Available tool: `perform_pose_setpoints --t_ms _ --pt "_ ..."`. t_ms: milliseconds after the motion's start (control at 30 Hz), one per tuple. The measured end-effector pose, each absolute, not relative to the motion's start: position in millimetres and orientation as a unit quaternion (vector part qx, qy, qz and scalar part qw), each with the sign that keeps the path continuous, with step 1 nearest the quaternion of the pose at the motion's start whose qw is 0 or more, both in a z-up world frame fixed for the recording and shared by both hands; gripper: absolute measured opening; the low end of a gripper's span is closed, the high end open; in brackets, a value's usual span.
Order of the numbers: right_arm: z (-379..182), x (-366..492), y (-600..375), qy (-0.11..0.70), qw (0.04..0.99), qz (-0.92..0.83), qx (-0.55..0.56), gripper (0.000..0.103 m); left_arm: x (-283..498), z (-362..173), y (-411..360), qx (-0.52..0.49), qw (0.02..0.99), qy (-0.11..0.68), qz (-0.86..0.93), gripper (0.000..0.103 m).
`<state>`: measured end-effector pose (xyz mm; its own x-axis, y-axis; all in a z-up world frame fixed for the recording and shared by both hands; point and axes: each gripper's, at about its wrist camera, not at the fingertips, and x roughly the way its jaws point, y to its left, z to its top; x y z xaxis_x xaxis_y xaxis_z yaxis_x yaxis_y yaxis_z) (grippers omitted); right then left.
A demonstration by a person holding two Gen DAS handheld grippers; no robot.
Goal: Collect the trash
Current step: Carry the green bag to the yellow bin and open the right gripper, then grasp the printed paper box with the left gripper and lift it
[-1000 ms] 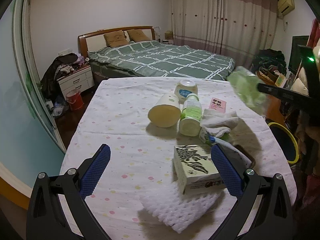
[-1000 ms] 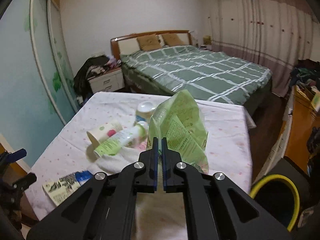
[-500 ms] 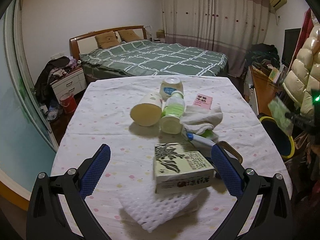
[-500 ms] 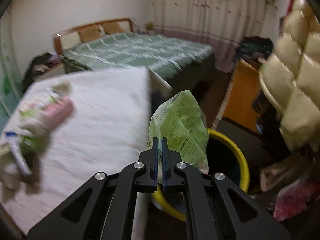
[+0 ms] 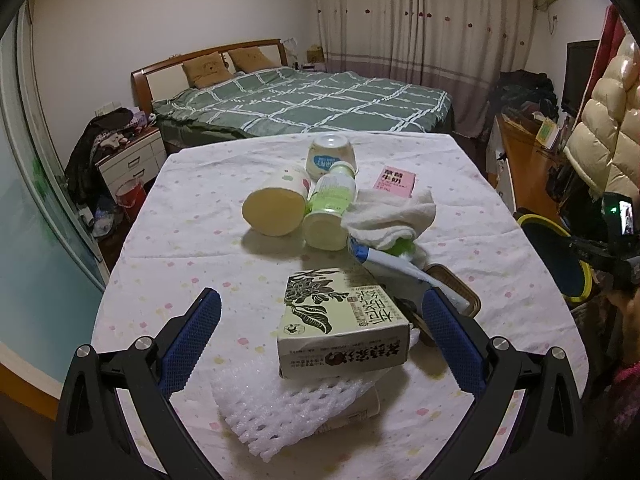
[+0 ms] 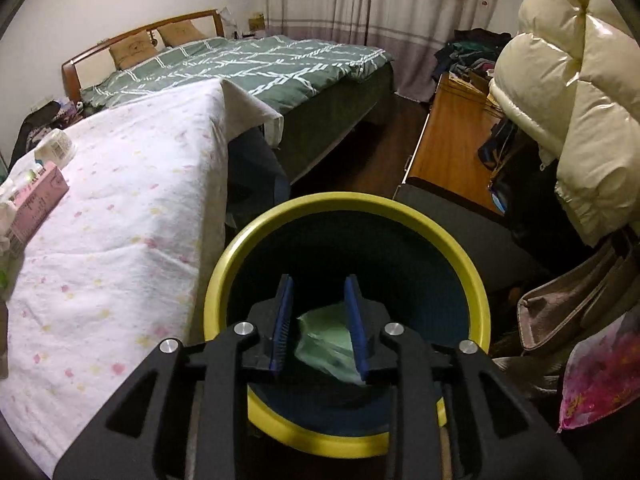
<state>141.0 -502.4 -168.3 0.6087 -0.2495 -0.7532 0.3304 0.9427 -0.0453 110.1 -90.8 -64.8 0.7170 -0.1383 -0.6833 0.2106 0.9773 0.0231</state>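
Note:
My right gripper [image 6: 319, 286] is open above the dark bin with a yellow rim [image 6: 224, 264]. A green plastic bag [image 6: 326, 338] lies loose inside the bin, below the jaws. My left gripper [image 5: 320, 308] is open over the table [image 5: 192, 216], its blue pads on either side of a printed carton [image 5: 340, 326] that rests on white foam netting [image 5: 288, 408]. Further back lie a yellow cup [image 5: 278, 208], a green-labelled bottle [image 5: 330, 212], a white jar [image 5: 330, 156], a pink box [image 5: 394, 180], a white cloth [image 5: 390, 216] and a blue-white tube [image 5: 390, 264]. The bin also shows at the right in the left wrist view [image 5: 536, 220].
A bed [image 5: 304, 100] stands behind the table. A wooden cabinet [image 6: 452, 140] and a cream puffer jacket [image 6: 568, 92] are right of the bin. A nightstand [image 5: 128, 160] with clothes is at the left. A brown object [image 5: 460, 292] lies by the carton.
My right gripper swung from over the table to above the bin, opened, and let the green bag drop in. My left gripper moved a little closer to the carton.

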Motion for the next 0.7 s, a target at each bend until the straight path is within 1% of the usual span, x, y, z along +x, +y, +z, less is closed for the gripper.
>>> perform_pose_setpoints --t_ms 133,533,633,700 --pt "-164.7 134.7 -495.1 0.406 0.899 -0.156 0.052 0.031 113.1 -73.8 -94.5 0.057 0.920 0.374 -0.098 0.099" --pt "-165.6 136.7 -487.3 0.409 0.900 -0.136 0.063 0.032 122.5 -95.5 -95.6 0.069 0.910 0.397 -0.099 0.098" --pt "-167.1 138.1 -484.0 0.410 0.900 -0.131 0.063 0.032 122.8 -97.9 -95.9 0.066 0.908 0.401 -0.105 0.096" --pt "-168.1 138.9 -482.2 0.412 0.900 -0.129 0.064 0.032 124.3 -99.6 -96.1 0.064 0.907 0.401 -0.107 0.089"
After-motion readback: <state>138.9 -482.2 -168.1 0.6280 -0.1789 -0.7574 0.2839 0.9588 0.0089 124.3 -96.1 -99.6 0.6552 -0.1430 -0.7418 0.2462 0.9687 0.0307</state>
